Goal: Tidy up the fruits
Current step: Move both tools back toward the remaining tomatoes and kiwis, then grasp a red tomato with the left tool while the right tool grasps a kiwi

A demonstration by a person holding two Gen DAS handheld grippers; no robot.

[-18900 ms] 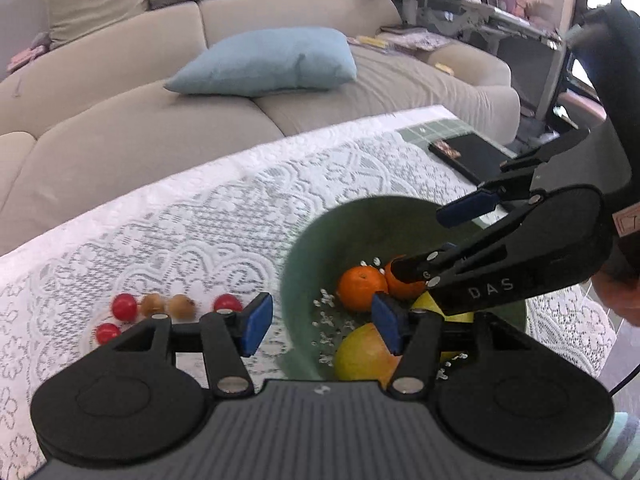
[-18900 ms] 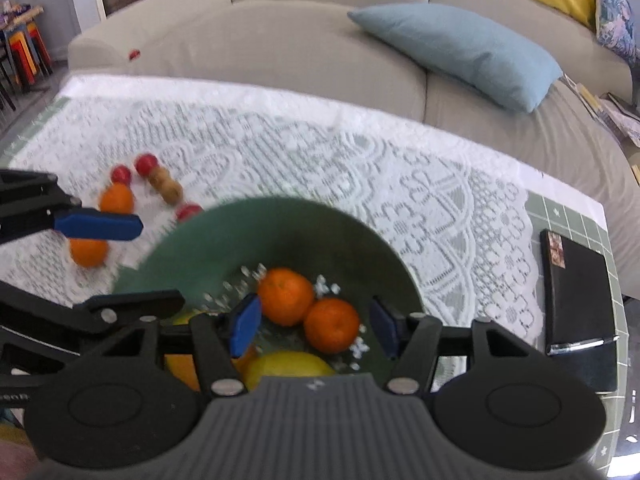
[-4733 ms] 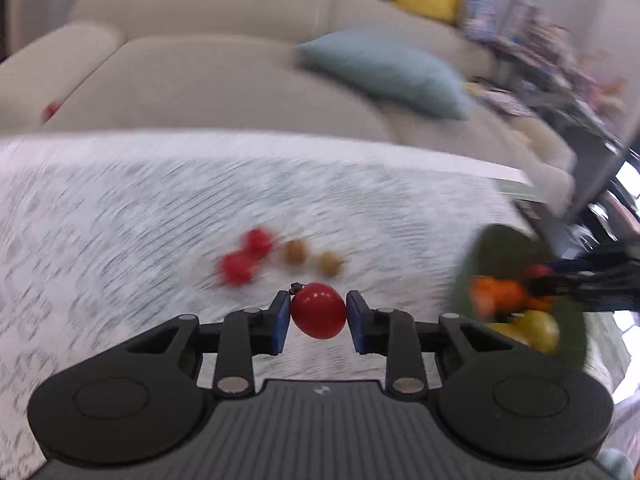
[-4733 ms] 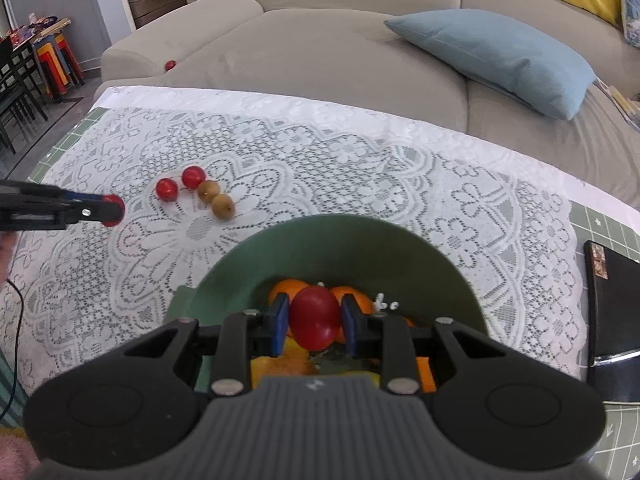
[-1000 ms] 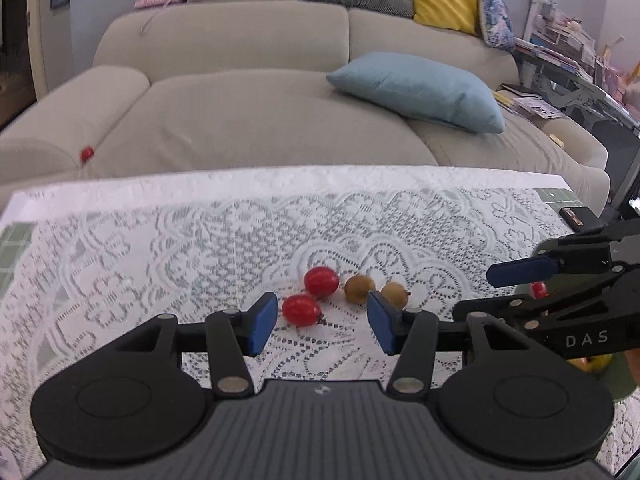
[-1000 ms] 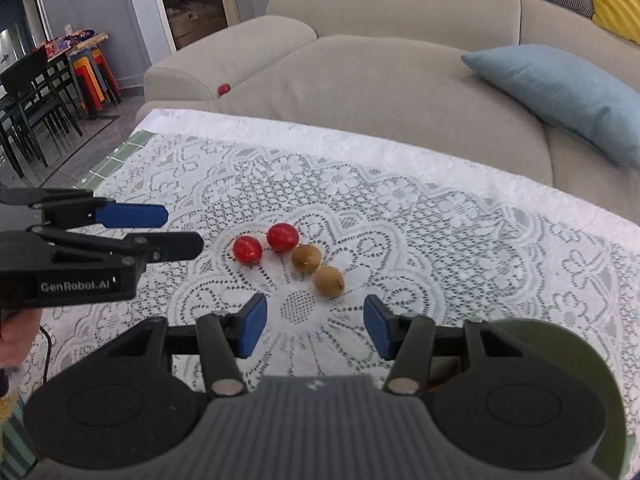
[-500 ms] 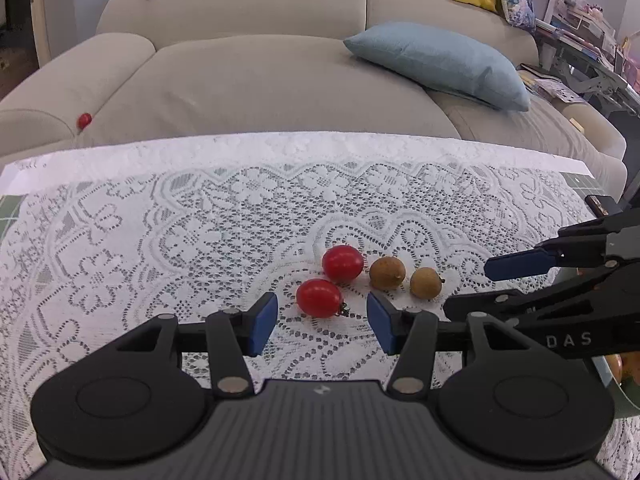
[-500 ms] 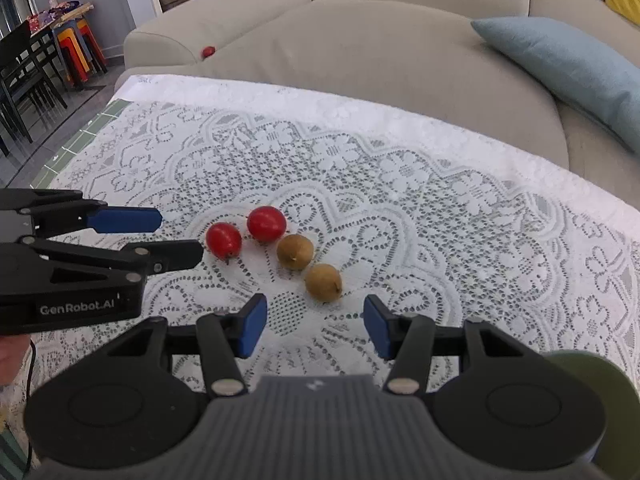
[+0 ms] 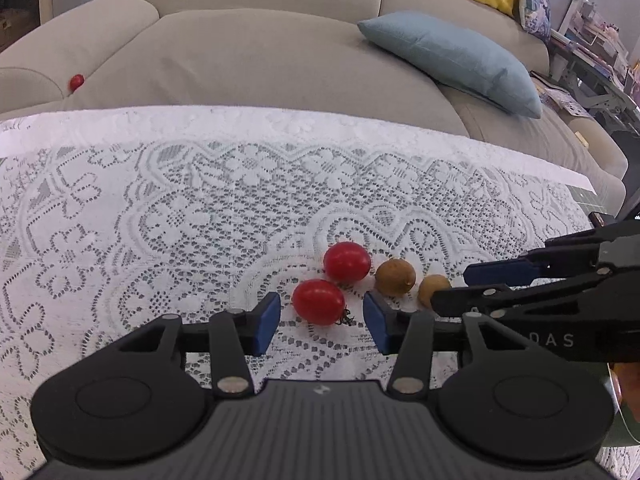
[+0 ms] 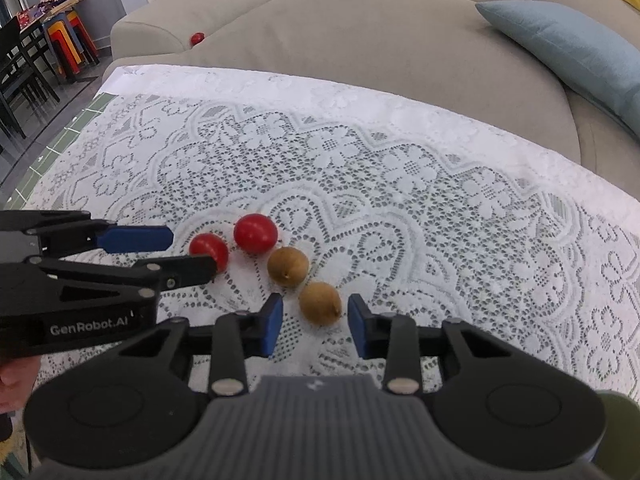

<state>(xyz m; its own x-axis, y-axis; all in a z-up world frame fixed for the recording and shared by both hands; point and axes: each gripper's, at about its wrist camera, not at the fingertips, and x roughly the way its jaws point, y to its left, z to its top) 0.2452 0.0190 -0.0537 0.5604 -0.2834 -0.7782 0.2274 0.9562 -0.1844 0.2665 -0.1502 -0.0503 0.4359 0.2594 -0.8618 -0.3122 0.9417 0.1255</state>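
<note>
My left gripper (image 9: 320, 318) stands apart around the near cherry tomato (image 9: 319, 301), pads not touching; its jaws have just been closing. My right gripper (image 10: 314, 322) brackets the near brown fruit (image 10: 320, 303), also closing, small gaps showing. Both have dropped closer than half a second ago. The second tomato (image 9: 346, 261) and second brown fruit (image 9: 394, 277) lie mid-tablecloth (image 9: 160, 208), glossy and whole.
</note>
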